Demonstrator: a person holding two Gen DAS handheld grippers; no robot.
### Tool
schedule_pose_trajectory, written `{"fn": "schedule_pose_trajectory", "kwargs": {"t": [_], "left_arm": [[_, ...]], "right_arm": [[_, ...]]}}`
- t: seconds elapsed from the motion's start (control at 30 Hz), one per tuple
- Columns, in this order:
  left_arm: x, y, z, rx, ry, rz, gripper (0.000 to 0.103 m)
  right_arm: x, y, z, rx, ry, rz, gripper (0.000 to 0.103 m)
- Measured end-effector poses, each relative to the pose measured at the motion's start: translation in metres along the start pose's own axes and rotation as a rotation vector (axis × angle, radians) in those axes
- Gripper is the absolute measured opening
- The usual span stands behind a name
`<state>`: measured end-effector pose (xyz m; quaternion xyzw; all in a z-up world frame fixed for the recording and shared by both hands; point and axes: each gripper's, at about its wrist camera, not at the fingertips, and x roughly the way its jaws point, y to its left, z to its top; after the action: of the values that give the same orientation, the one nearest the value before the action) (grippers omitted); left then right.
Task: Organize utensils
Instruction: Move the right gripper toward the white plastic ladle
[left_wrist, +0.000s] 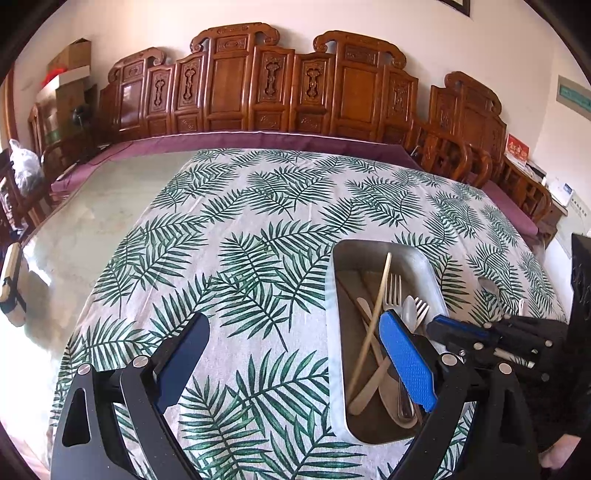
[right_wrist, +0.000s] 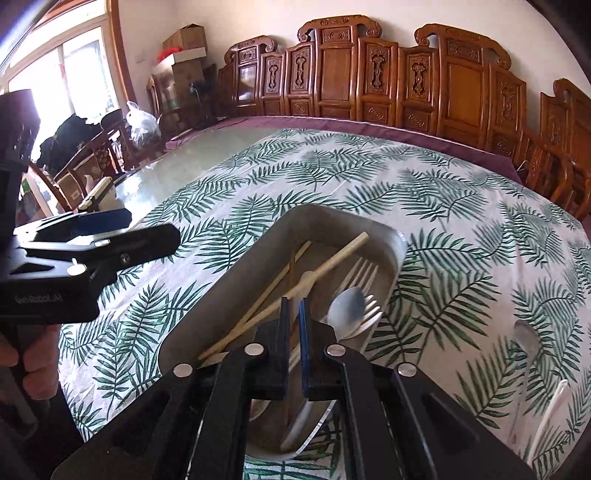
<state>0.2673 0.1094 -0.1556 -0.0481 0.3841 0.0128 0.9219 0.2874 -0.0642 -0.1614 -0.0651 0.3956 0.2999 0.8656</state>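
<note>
A white tablecloth (left_wrist: 258, 229) with green fern leaves bears a silver-grey tray (left_wrist: 424, 266) holding pale beige chopsticks (left_wrist: 373, 325).

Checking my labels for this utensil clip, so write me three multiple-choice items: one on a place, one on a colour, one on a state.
1. Where do the forks lie?
A. on the bare tabletop
B. in the metal tray
C. on a chair

2. What colour are the leaves printed on the tablecloth?
A. red
B. green
C. yellow

3. How do the left gripper's jaws stand?
A. wide open, holding nothing
B. shut on a spoon
C. shut on a fork

Answers:
1 B: the forks rest inside the metal tray among the chopsticks.
2 B: the tablecloth shows green fronds on a pale ground.
3 A: the left gripper has its jaws spread far apart, with only cloth between them.
</note>
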Motion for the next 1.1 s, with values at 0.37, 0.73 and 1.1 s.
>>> {"fn": "schedule_pose_trajectory", "kwargs": {"t": [0.37,0.73,1.1], "left_arm": [[-0.005,-0.016,-0.002,0.023,-0.006,-0.034,0.09],[-0.017,-0.054,-0.009,0.063,-0.016,-0.126,0.09],[-0.022,-0.104,-0.026,0.146,0.0,-0.194,0.09]], "right_arm": [[-0.086,-0.049,-0.019,0.046,-0.112,-0.119,0.06],[-0.122,-0.135,-0.082,0.128,-0.003,-0.325,0.088],[-0.085,-0.179,-0.127,0.239,0.137,-0.376,0.083]]}}
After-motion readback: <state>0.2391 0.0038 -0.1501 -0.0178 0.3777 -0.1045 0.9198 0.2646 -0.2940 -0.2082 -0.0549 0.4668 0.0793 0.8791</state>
